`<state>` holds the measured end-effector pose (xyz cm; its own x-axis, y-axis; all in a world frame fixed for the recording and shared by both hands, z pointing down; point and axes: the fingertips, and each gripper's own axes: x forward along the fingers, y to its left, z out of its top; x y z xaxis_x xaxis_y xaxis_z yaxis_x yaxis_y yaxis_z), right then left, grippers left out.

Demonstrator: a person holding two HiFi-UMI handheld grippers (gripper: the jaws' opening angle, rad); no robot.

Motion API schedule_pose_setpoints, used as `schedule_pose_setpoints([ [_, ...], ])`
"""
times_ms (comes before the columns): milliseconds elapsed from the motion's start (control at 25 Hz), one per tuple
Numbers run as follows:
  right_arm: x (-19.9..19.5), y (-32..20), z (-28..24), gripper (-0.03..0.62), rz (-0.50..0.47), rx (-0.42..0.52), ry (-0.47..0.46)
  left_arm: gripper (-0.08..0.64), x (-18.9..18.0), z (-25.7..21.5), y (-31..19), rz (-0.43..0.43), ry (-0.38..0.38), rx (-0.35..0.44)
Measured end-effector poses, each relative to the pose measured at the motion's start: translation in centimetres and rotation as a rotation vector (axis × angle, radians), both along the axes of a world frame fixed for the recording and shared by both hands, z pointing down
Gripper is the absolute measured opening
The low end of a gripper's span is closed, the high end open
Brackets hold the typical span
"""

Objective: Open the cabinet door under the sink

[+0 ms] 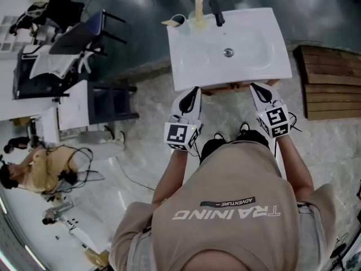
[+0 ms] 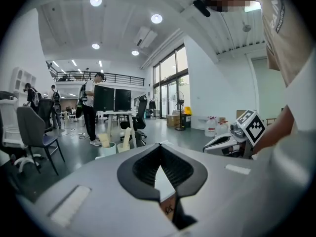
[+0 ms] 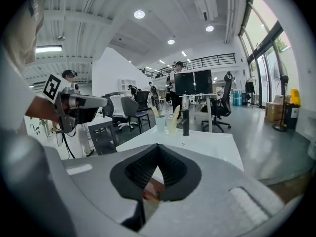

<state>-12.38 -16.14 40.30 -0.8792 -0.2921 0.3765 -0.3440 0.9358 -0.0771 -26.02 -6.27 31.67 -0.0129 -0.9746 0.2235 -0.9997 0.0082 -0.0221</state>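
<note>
The left hand-held gripper point(image 1: 194, 91) and right hand-held gripper point(image 1: 255, 87) each have jaws pressed together, empty. Just beyond their tips, a brown wooden cabinet point(image 1: 227, 87) sits under the white rectangular ceramic sink point(image 1: 254, 44).

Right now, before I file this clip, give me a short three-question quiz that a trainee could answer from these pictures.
1. True or false: the right gripper holds one of the cups.
2. Where do the cups stand? A) on a chair B) on the sink's far edge, left of the tap C) down in the basin
3. What lies to the right of the sink in the head view?
Key: 1 false, its jaws are shut on nothing; 2 B; 3 wooden boards.
</note>
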Motion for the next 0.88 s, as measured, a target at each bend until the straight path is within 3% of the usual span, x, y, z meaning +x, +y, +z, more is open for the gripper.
schedule_pose_setpoints([
  [320, -0.2, 1.5, 0.4, 0.002, 0.133, 0.003, 0.025, 0.017, -0.9, 1.0, -1.3, 0.169, 0.004, 0.002],
  [480, 0.3, 2.5, 0.6, 0.002, 0.245, 0.025, 0.049, 0.017, -1.5, 2.2, -1.1, 0.258, -0.012, -0.006],
  [680, 1.1, 3.7, 3.6, 0.002, 0.371, -0.063, 0.088, 0.017, -2.2, 6.3, -1.2, 0.359, 0.016, -0.07],
  [880, 1.0, 6.1, 7.7, 0.002, 0.409, -0.126, 0.144, 0.017, -1.8, 11.0, 0.1, 0.373, 0.077, -0.154],
])
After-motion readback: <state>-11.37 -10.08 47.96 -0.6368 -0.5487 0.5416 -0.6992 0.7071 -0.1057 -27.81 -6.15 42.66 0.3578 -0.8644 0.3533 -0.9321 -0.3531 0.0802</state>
